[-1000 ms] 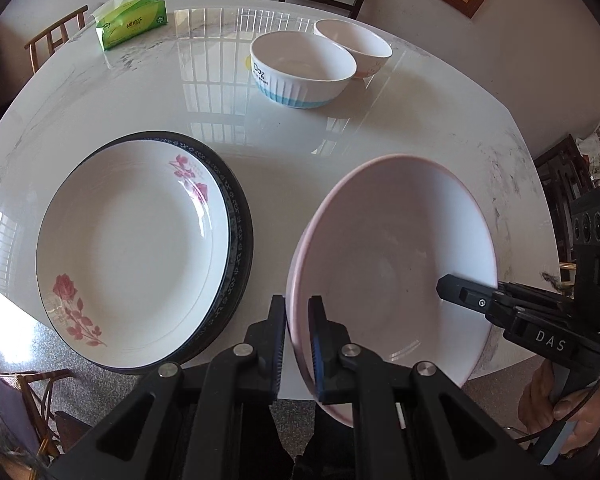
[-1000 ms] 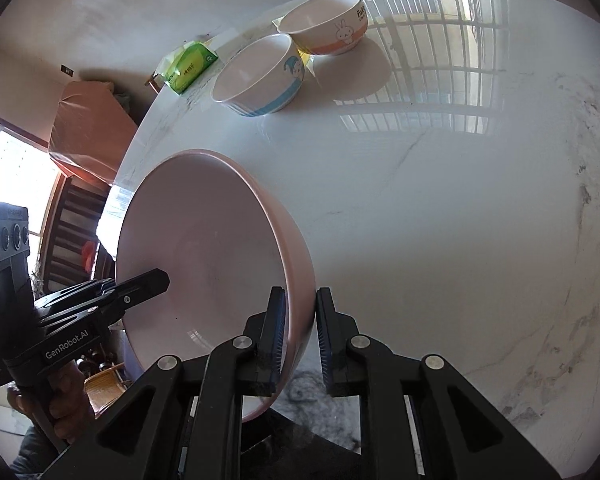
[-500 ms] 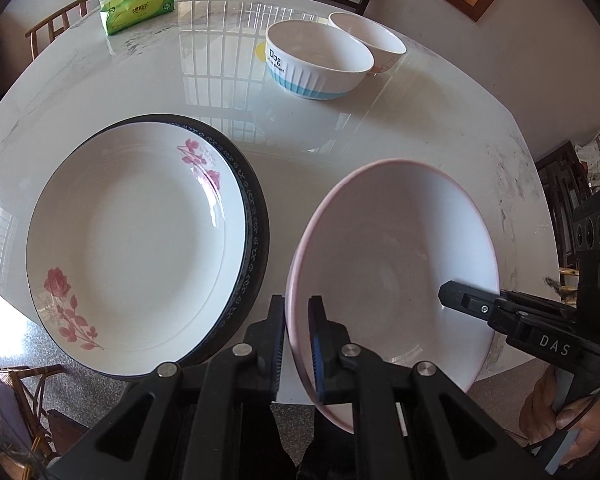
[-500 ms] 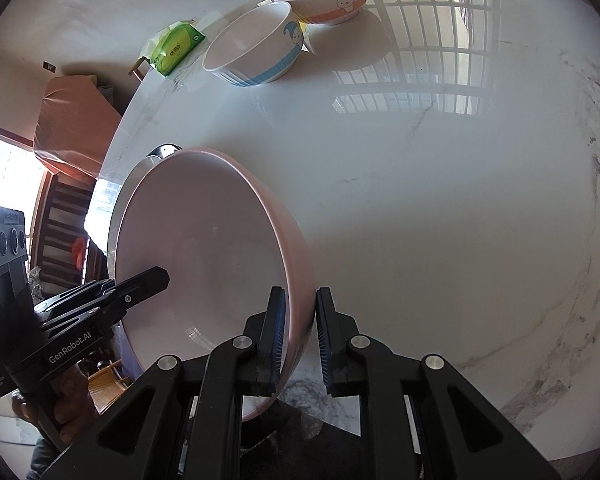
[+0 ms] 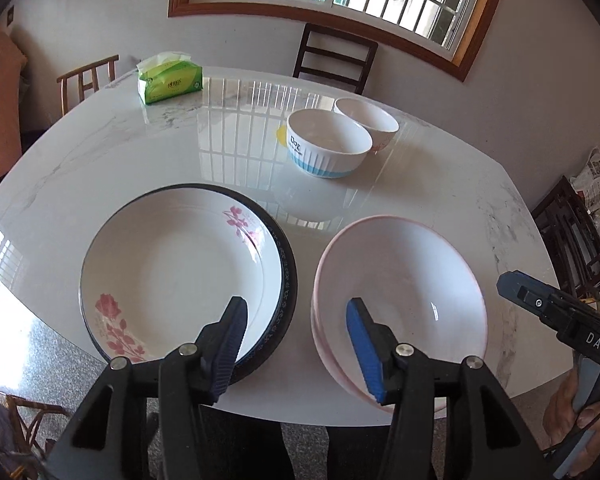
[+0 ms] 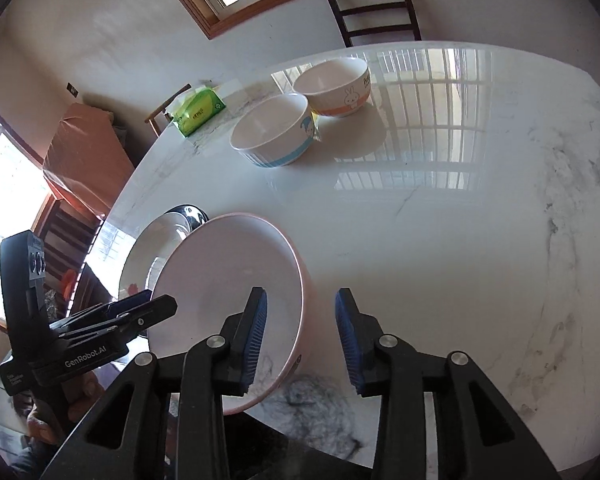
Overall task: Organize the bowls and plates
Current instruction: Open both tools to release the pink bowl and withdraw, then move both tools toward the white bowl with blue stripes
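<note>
A large pink bowl (image 5: 404, 292) sits on the white marble table (image 5: 180, 152) near its front edge, also in the right wrist view (image 6: 228, 280). To its left a white floral plate (image 5: 172, 276) lies on a black-rimmed plate (image 5: 290, 280). My left gripper (image 5: 296, 344) is open, its jaws either side of the bowl's left rim, holding nothing. My right gripper (image 6: 300, 336) is open, its jaws either side of the bowl's right rim. A blue-striped bowl (image 5: 328, 146) and a bowl with an orange band (image 6: 334, 86) stand side by side further back.
A green tissue pack (image 5: 168, 78) lies at the far left of the table. Chairs (image 5: 334, 58) stand behind and beside the table. The table's front edge runs just under both grippers.
Both grippers were shut on the pink bowl's rim and held it tilted. Now both are open and drawn back, and the bowl rests on the table beside the plates.
</note>
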Tool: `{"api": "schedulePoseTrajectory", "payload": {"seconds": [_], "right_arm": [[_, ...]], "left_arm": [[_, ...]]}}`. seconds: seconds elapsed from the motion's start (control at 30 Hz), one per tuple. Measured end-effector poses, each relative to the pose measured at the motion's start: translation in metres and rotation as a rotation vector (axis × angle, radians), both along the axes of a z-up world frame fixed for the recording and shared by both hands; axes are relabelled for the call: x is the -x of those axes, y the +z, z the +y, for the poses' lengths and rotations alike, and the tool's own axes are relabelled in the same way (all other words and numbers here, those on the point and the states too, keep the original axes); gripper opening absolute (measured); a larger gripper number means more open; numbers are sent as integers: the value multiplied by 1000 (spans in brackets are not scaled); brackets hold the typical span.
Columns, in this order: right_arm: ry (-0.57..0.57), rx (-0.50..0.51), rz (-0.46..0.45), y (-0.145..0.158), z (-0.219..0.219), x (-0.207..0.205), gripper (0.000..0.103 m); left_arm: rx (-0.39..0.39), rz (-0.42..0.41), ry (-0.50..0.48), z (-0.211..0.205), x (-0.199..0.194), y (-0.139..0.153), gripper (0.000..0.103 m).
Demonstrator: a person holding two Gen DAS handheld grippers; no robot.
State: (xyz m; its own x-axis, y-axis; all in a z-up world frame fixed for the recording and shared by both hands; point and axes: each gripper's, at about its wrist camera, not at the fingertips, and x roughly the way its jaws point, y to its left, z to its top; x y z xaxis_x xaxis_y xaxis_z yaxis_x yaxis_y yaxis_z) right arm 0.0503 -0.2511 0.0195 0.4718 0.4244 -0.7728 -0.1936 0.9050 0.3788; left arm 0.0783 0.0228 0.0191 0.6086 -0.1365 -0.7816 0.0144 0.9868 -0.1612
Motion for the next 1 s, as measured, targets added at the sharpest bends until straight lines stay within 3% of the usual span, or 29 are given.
{"api": "schedulePoseTrajectory", "payload": {"seconds": [0.13,0.3,0.37,0.5,0.67,0.8,0.93,1.0], "right_arm": [[-39,89,-134,18,-2,21,64],[-65,230,-252,40,-1,35,73],[-57,243,-295,51,-1,38,79],[-34,259,-395,70,3,41,79],[-16,163,-357,74,-5,26,79],[-14,107,-265,62,-12,6,79],[4,102,-183,48,-15,-14,79],[7,66,-141,42,-19,-25,79]], "left_arm": [[-161,-98,-18,-13,17,13,53],[-212,-171,-42,-17,28,26,53],[-229,-196,-43,-19,28,30,53],[-264,-222,-43,-21,25,37,53],[-298,-236,-42,-22,15,39,53],[-322,-243,-39,-20,2,37,53],[-317,-239,-43,-18,-15,35,53],[-278,-232,-55,-15,-25,34,53]]}}
